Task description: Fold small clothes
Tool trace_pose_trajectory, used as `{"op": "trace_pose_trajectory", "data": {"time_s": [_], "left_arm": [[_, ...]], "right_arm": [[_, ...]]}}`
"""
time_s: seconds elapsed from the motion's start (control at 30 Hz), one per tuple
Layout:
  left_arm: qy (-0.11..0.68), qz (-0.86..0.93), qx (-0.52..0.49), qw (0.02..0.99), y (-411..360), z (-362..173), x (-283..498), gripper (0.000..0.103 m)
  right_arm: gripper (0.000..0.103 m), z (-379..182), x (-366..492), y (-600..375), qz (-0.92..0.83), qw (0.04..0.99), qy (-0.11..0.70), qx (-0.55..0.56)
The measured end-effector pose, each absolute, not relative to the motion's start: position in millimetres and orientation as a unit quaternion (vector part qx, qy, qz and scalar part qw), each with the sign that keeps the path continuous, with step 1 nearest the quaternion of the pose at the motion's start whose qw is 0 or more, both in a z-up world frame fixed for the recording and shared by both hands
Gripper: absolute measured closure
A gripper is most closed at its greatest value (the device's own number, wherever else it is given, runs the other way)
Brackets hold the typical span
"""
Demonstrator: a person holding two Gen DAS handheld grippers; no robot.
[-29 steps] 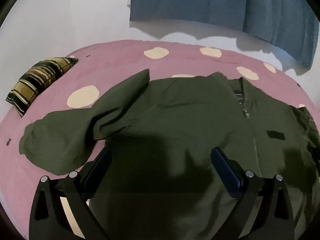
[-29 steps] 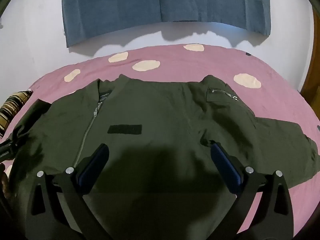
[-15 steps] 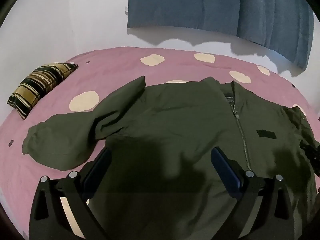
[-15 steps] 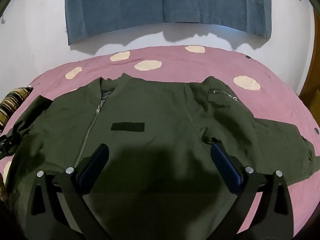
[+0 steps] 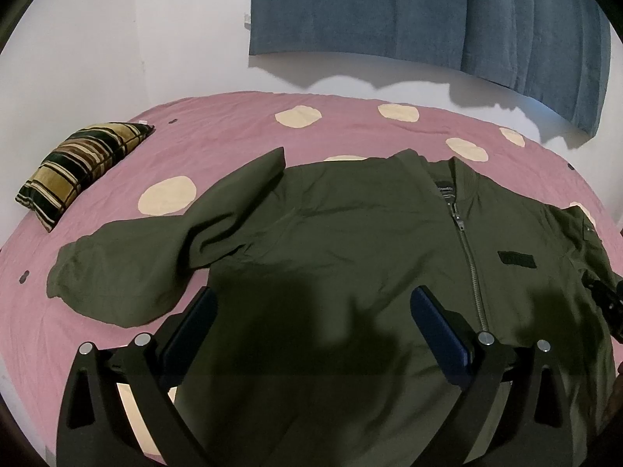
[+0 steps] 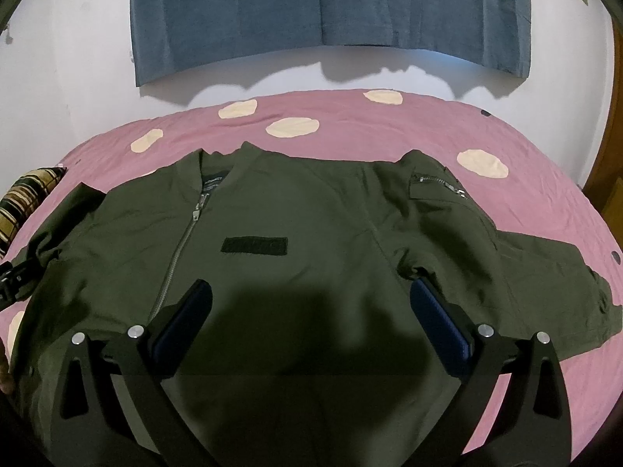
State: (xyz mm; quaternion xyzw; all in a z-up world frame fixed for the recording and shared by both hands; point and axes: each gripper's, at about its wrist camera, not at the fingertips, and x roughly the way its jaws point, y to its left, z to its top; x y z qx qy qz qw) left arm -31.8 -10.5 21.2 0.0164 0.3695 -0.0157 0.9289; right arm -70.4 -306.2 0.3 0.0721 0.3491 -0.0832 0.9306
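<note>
An olive green zip jacket (image 5: 350,241) lies front up and spread on the pink spotted bed cover (image 5: 218,144). Its left sleeve (image 5: 128,272) bends out to the left in the left wrist view. Its right sleeve (image 6: 545,272) stretches out right in the right wrist view, where the jacket body (image 6: 311,257) fills the middle. My left gripper (image 5: 311,311) is open and empty, above the jacket's lower left part. My right gripper (image 6: 311,303) is open and empty, above the jacket's lower right part. Neither touches the cloth.
A striped yellow and black pillow (image 5: 81,163) lies at the bed's left edge, also in the right wrist view (image 6: 23,202). A blue curtain (image 6: 331,11) hangs on the white wall behind the bed. A wooden door frame (image 6: 607,163) stands at the right.
Both grippers have risen and pulled back a little, so more of the jacket and wall shows. The jacket has not moved. Both grippers stay open.
</note>
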Motion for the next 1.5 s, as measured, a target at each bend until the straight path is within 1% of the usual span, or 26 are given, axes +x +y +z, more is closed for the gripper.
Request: {"op": "trace_pose_trajectory", "data": {"time_s": [1.5], "left_arm": [[0.379, -0.007, 0.018, 0.925, -9.5, 18.2, -31.7, 0.004]], "right_arm": [[0.002, -9.1, -73.0, -303.1, -0.081, 0.928, 0.356, 0.068]]}}
